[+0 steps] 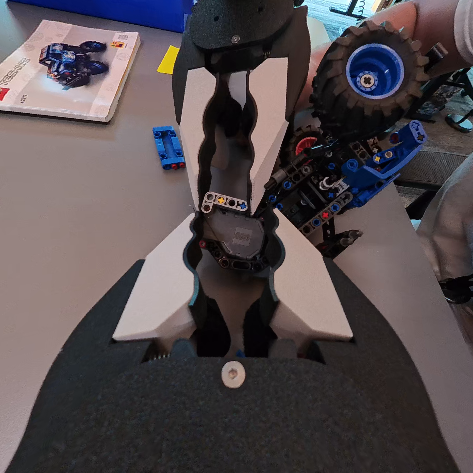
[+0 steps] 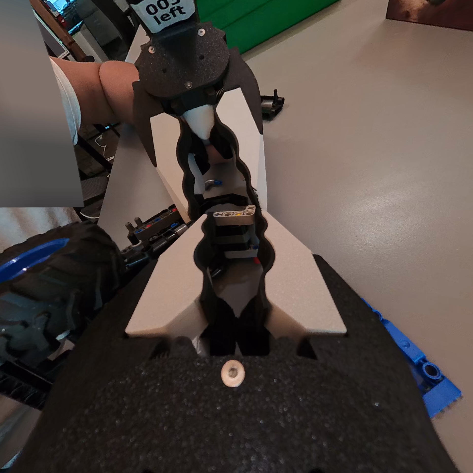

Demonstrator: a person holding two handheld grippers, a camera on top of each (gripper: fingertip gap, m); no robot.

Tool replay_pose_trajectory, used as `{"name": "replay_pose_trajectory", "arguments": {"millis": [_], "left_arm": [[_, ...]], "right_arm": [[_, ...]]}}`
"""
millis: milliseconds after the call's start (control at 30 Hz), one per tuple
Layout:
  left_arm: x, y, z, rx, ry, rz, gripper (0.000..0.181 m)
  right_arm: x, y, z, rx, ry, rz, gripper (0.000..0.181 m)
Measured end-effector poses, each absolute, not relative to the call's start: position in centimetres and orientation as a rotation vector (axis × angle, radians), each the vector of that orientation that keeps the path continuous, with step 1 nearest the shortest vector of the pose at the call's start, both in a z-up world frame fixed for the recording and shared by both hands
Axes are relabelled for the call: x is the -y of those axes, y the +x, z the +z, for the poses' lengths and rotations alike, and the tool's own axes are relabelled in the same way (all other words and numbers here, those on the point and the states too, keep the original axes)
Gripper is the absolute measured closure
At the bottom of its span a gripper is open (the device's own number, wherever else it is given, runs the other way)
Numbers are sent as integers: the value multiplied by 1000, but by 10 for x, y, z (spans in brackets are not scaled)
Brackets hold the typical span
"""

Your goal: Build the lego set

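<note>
1. Table [image 1: 76,204]: the grey surface that bears everything we show here.
2. Toy truck chassis [image 1: 320,194]: a black and blue beam frame, tilted, at 3 o'clock of the gripper tips in the left wrist view. One large blue-hubbed wheel [image 1: 368,74] is raised at 1 o'clock.
3. Instruction booklet [image 1: 69,69]: lies flat at 10 o'clock, well apart from both grippers.
4. Left gripper [image 1: 234,225]: we see its jaws clenched on the grey block [image 1: 238,238] at the chassis end. The block sits between the fingertips and touches both pads.
5. Right gripper [image 2: 234,217]: it faces the left one tip to tip. Its jaws appear clamped on the L-shaped beam [image 1: 225,202], which lies just beyond the grey block at 12 o'clock.
6. Blue frame piece [image 1: 169,147]: loose on the table at 11 o'clock, near the right gripper but touching neither.
</note>
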State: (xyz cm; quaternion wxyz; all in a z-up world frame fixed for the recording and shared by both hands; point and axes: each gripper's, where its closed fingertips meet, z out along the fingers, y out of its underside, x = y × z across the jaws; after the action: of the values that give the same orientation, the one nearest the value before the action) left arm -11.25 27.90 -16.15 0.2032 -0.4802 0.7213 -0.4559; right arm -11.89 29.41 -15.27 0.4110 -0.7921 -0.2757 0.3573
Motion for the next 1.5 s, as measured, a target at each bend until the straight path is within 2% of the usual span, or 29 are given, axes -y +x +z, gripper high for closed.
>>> {"name": "replay_pose_trajectory", "arguments": {"millis": [1500], "left_arm": [[-288,-107,-157,-1932,-1355,-1249,135]], "right_arm": [[-304,-111,-150,490,-2012,935,150]]}}
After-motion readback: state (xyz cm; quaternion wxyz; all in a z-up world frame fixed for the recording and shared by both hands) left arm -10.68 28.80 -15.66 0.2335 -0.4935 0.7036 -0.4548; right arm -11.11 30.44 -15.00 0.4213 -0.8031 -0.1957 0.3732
